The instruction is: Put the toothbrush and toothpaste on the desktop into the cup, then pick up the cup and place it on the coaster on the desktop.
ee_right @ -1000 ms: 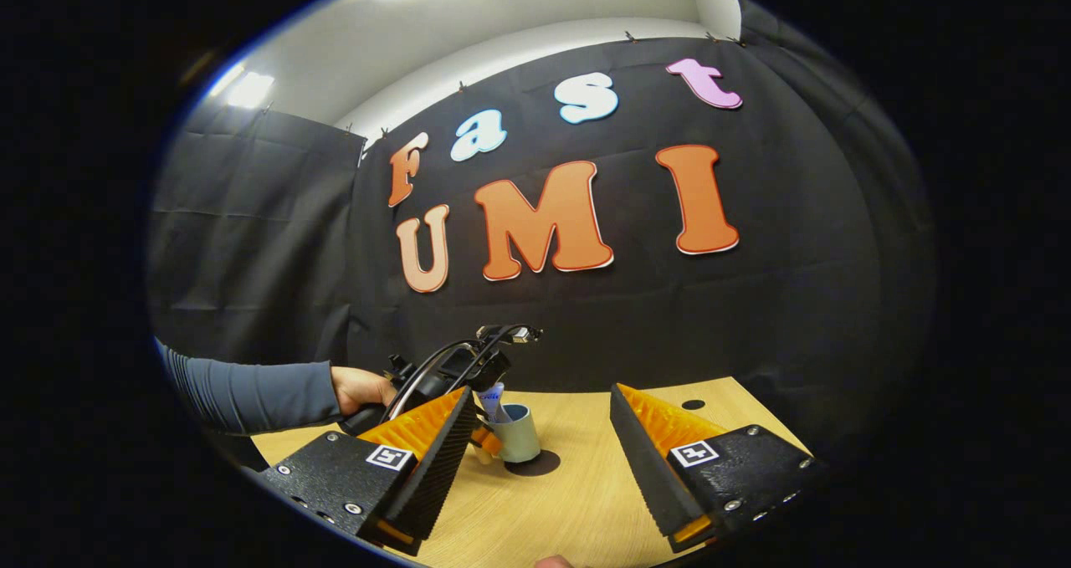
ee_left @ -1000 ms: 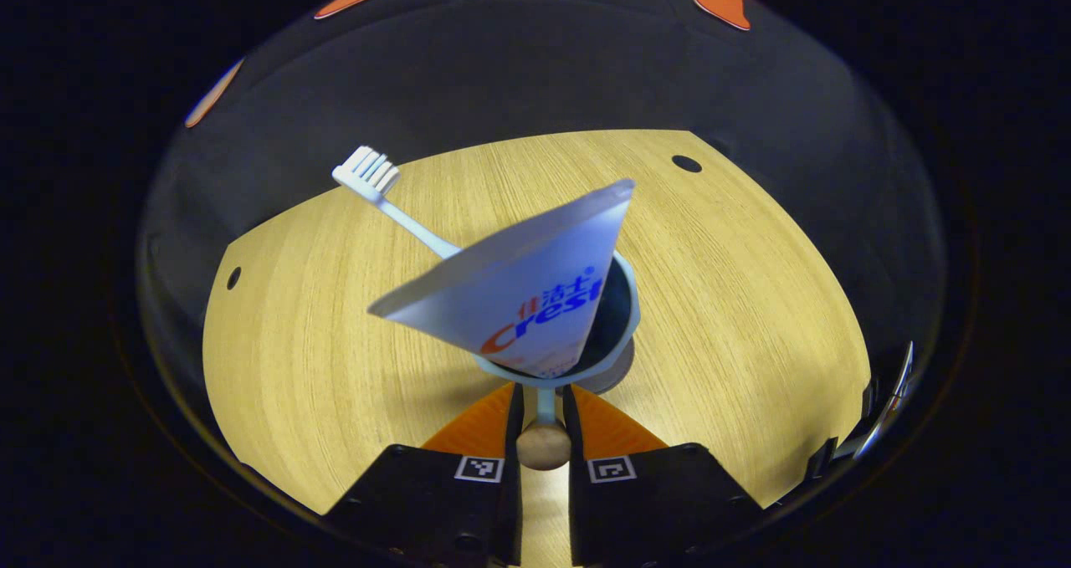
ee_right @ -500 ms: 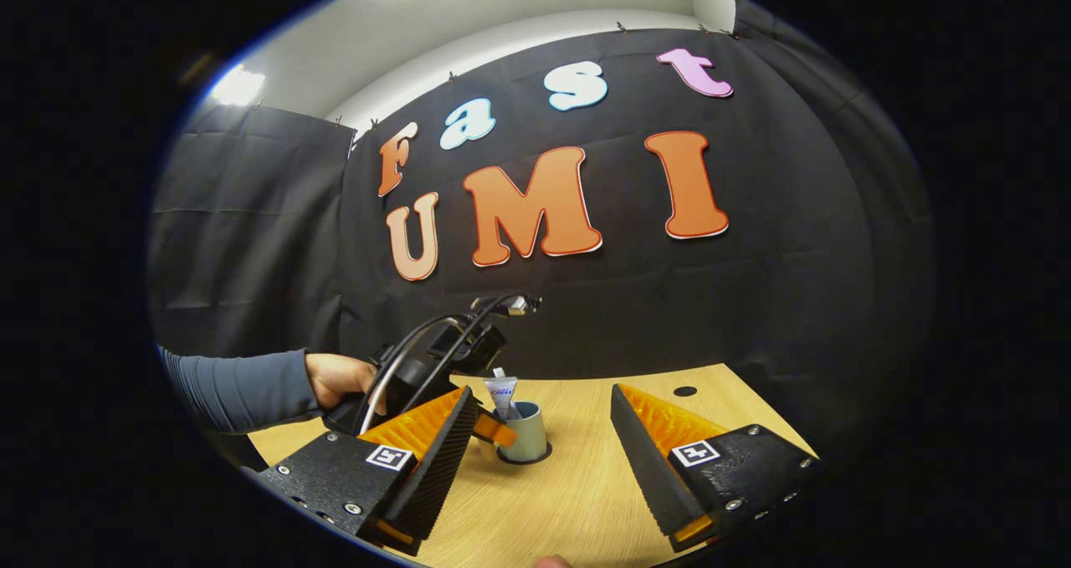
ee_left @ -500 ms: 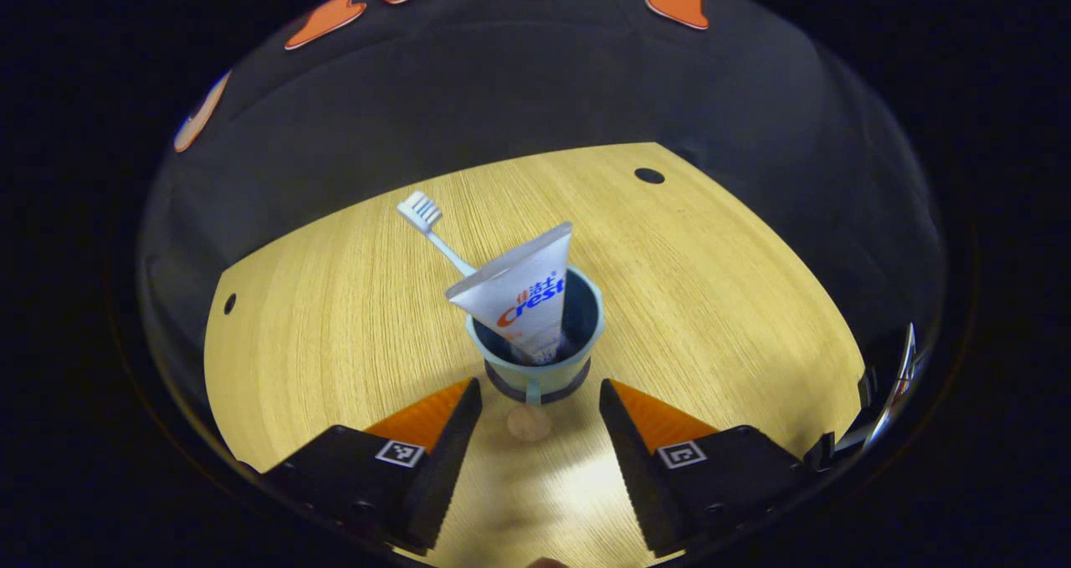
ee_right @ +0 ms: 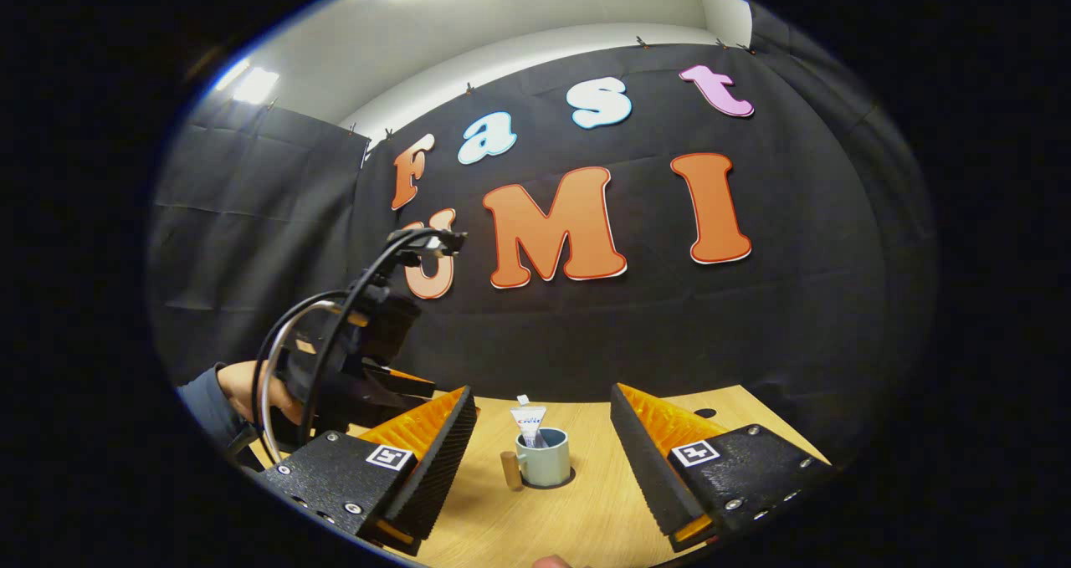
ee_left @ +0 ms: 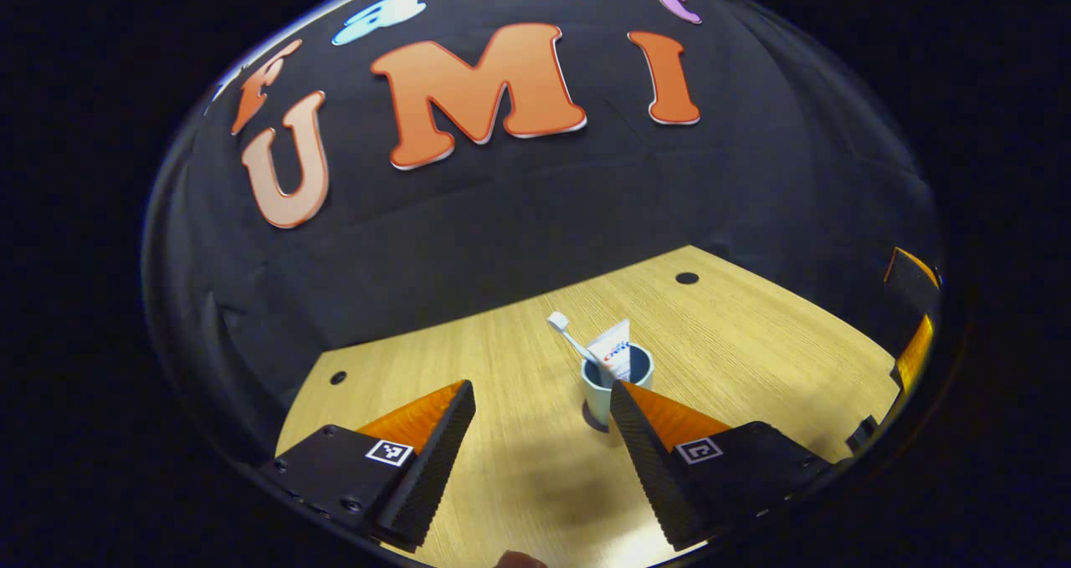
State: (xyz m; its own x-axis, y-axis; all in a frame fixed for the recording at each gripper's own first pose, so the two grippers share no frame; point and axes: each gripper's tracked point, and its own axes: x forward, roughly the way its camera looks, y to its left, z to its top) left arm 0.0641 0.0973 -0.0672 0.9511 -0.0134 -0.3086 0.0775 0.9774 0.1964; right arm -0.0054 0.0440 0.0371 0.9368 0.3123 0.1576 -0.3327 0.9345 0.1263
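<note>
in the left gripper view the cup [ee_left: 617, 384], holding toothbrush [ee_left: 569, 338] and toothpaste [ee_left: 615, 352], is seen seated on the coaster [ee_left: 596, 423] mid-desktop [ee_left: 770, 342], both grippers [ee_left: 542, 396] [ee_right: 542, 401] are spread wide and empty, and placement is judged done, with nothing further called for.

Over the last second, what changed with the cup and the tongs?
The left tongs let go of the cup handle, opened and backed away. The cup stayed on the coaster with toothbrush and toothpaste inside; the right tongs stayed open.
</note>
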